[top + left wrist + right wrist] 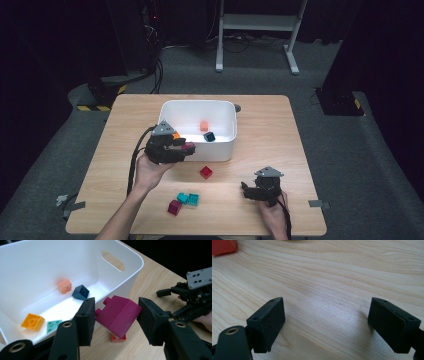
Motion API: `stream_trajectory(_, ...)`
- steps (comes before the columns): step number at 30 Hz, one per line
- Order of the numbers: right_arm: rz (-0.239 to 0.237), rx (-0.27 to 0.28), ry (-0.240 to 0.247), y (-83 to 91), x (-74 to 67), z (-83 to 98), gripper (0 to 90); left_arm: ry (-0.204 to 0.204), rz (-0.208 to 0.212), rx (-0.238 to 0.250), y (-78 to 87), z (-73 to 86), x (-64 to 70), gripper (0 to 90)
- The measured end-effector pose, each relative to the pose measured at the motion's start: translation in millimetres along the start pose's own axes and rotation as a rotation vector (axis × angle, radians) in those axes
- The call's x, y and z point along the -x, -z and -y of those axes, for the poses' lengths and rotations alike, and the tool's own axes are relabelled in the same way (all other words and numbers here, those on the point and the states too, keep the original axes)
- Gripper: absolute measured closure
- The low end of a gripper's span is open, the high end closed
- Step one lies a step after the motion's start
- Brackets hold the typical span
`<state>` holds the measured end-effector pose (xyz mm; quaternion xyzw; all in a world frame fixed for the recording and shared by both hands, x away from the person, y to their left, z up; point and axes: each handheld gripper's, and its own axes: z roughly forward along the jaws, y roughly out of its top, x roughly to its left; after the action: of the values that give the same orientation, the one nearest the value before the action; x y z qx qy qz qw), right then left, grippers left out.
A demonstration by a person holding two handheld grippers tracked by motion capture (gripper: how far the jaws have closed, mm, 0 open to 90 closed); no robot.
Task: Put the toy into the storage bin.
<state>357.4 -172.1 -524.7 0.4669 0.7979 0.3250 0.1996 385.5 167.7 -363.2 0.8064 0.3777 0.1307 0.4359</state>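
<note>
Bin wall (130, 277) rises just beside left hand-held gripper (115, 315) pinching magenta block (118, 313); right one (327, 325) spread.

You're at a light wood table (280, 130), grey carpet floor (345, 165), dark unlit room behind, white metal stand legs (260, 30) at the back, cables (157, 65) trailing left, yellow-black striped base (97, 106), tape scraps (318, 203).

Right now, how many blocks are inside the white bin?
4 in the white bin: peach block and dark blue block mid-floor, orange block and teal block by the near wall. More may be hidden behind that wall.
</note>
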Motion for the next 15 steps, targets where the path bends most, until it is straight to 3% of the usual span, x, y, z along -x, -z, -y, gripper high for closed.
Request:
stream_trajectory(9, 0.000, 0.000, 0.001, 0.0, 0.1, 0.0, 13.9, 0.010, 0.009, 0.039, 1.3, -18.7, -7.6, 49.2)
stream_trajectory(15, 0.000, 0.000, 0.000, 0.0, 0.0, 0.0, 13.9, 0.035, -0.002, 0.045, -1.1, -28.7, -19.5, 49.2)
